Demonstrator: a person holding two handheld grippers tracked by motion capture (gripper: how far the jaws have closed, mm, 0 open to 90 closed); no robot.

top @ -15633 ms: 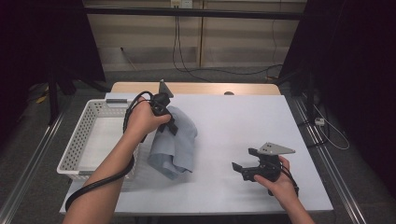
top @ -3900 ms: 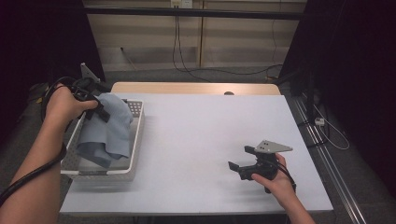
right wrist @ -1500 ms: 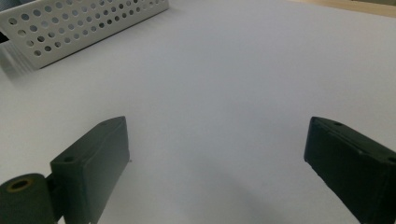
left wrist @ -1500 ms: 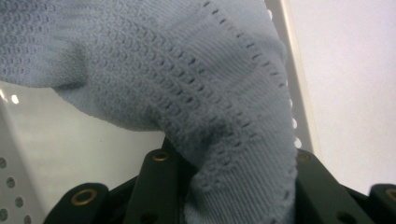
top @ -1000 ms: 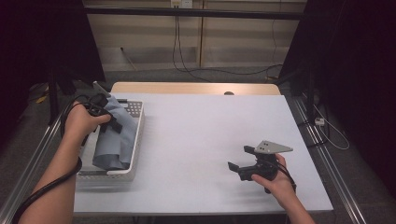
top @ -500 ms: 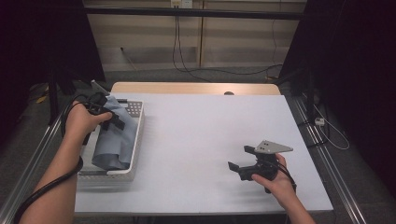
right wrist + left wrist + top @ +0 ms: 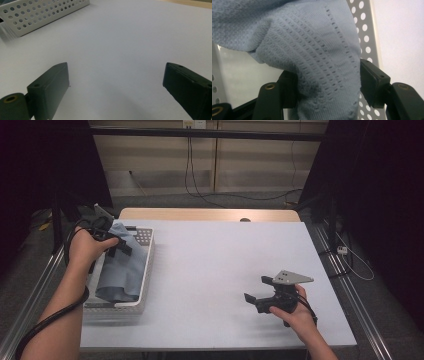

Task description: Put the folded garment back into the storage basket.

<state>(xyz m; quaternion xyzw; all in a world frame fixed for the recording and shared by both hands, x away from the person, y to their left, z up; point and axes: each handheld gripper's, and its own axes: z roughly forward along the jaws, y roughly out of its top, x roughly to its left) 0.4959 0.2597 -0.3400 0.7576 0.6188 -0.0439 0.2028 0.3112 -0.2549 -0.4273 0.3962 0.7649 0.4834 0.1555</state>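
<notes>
Nearest the person, the right gripper [image 7: 256, 300] rests on the table [image 7: 215, 265] with its jaws wide apart and nothing between them, well away from the work. Farther off, the blue knitted cloth [image 7: 120, 270] lies draped in the white perforated basket [image 7: 145, 270], and the left gripper [image 7: 329, 85] has just been opening its jaws, with a fold of the knit bunched between them (whether the pads press it I cannot tell). The likely trouble is the open weave snagging on a jaw as the hand lifts away, dragging the cloth back over the basket's rim.
</notes>
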